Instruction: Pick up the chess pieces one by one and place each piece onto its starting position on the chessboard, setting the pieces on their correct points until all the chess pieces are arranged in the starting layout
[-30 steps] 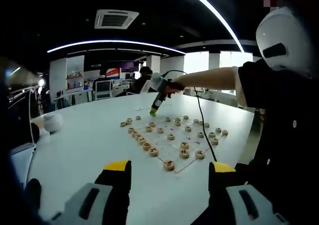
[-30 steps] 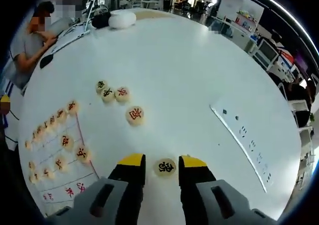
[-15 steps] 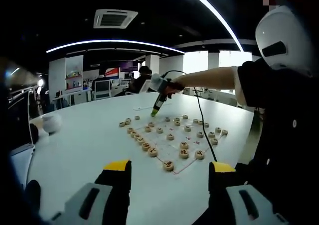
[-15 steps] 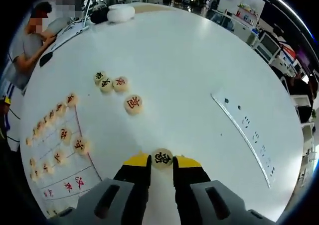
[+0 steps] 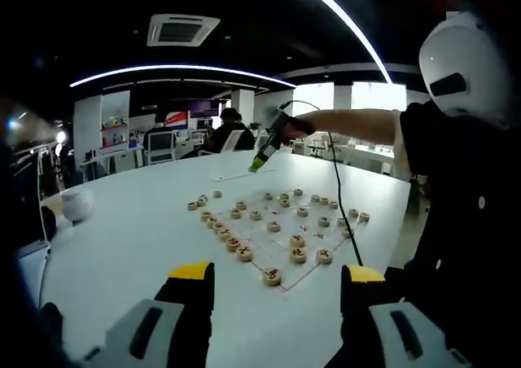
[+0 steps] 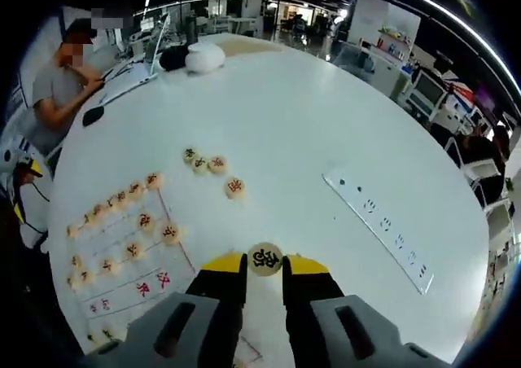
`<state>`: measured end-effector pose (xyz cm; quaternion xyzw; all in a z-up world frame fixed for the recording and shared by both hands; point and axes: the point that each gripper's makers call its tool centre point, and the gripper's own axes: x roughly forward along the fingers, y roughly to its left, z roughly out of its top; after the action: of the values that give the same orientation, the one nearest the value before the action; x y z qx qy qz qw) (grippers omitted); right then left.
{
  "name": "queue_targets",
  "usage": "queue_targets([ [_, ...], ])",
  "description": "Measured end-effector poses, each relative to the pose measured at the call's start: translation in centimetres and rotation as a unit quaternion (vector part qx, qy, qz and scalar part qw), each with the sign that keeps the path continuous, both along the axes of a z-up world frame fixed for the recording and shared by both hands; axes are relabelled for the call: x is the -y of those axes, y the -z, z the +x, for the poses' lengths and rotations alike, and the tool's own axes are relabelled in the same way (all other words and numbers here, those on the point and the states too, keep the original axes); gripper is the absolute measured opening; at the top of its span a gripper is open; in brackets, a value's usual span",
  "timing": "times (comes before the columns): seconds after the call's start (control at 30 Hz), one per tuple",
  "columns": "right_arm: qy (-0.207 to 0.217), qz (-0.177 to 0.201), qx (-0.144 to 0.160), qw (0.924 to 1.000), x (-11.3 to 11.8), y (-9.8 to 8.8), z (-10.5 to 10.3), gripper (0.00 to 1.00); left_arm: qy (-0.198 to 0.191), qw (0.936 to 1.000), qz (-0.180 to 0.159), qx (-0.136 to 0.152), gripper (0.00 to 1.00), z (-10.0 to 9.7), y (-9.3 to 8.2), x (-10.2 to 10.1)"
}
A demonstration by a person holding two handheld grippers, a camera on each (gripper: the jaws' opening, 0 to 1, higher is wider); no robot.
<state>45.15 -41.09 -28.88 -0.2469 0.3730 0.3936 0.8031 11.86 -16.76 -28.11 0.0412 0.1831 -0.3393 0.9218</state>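
Hovering with jaws apart: left gripper [image 5: 275,282], chessboard [image 5: 281,225] ahead, piece markings too small to read. Clamping a chess piece [image 6: 265,259] above the white table [image 6: 326,124]: right gripper [image 6: 264,264] (office desks blurring behind).

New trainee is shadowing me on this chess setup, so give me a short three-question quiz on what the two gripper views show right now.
1. True or false: the right gripper holds a chess piece between its jaws.
2. How many loose pieces lie on the white table off the chessboard, beyond its far edge in the right gripper view? A) one B) four C) nine
3. Fill in: the left gripper has its jaws ____.

Key: 1 true; 2 B; 3 open.
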Motion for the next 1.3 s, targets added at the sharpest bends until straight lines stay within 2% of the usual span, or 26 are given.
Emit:
queue_targets([
  [0.07,0.001,0.008,0.013,0.9999,1.3,-1.3,-1.2,0.19,0.007,1.0,-0.001,0.001,0.63,0.3,0.0,0.4],
  [0.1,0.003,0.014,0.019,0.9997,2.2,-1.9,-2.7,0.19,0.011,0.9999,-0.001,0.002,0.63,0.4,0.0,0.6],
  [0.17,0.01,0.029,0.031,0.999,3.8,-3.0,-4.0,0.19,0.019,0.9998,-0.002,0.003,0.63,0.7,-0.1,1.0],
  [0.2,0.013,0.034,0.033,0.9988,4.7,-3.3,-5.0,0.19,0.024,0.9997,-0.003,0.004,0.63,0.8,-0.1,1.2],
  [0.23,0.018,0.038,0.037,0.9984,5.1,-3.3,-7.3,0.19,0.027,0.9996,-0.004,0.004,0.63,1.0,-0.1,1.4],
  [0.37,0.04,0.053,0.057,0.9962,8.4,-4.3,-11.0,0.19,0.041,0.9991,-0.005,0.005,0.63,1.6,-0.2,2.1],
  [0.6,0.071,0.059,0.087,0.9919,12.1,-5.0,-18.0,0.19,0.06,0.9982,-0.001,0.005,0.63,2.4,-0.2,3.2],
  [0.8,0.099,0.083,0.102,0.9862,13.3,-4.3,-24.8,0.19,0.068,0.9977,-0.003,-0.003,0.63,2.6,0.2,3.7],
  [0.9,0.122,0.102,0.094,0.9828,13.1,-3.5,-27.7,0.19,0.063,0.998,-0.003,-0.007,0.63,2.8,0.5,3.6],
  [1.0,0.15,0.11,0.103,0.9772,13.4,-3.3,-28.8,0.19,0.061,0.9981,-0.006,-0.008,0.63,2.9,0.4,3.6],
  [1.1,0.163,0.116,0.106,0.9741,13.3,-3.4,-29.0,0.19,0.064,0.9979,-0.005,-0.009,0.63,2.8,0.5,3.7],
  [1.3,0.22,0.12,0.115,0.9613,12.5,-2.7,-27.4,0.19,0.061,0.9981,-0.006,-0.012,0.63,2.8,0.9,3.5],
])
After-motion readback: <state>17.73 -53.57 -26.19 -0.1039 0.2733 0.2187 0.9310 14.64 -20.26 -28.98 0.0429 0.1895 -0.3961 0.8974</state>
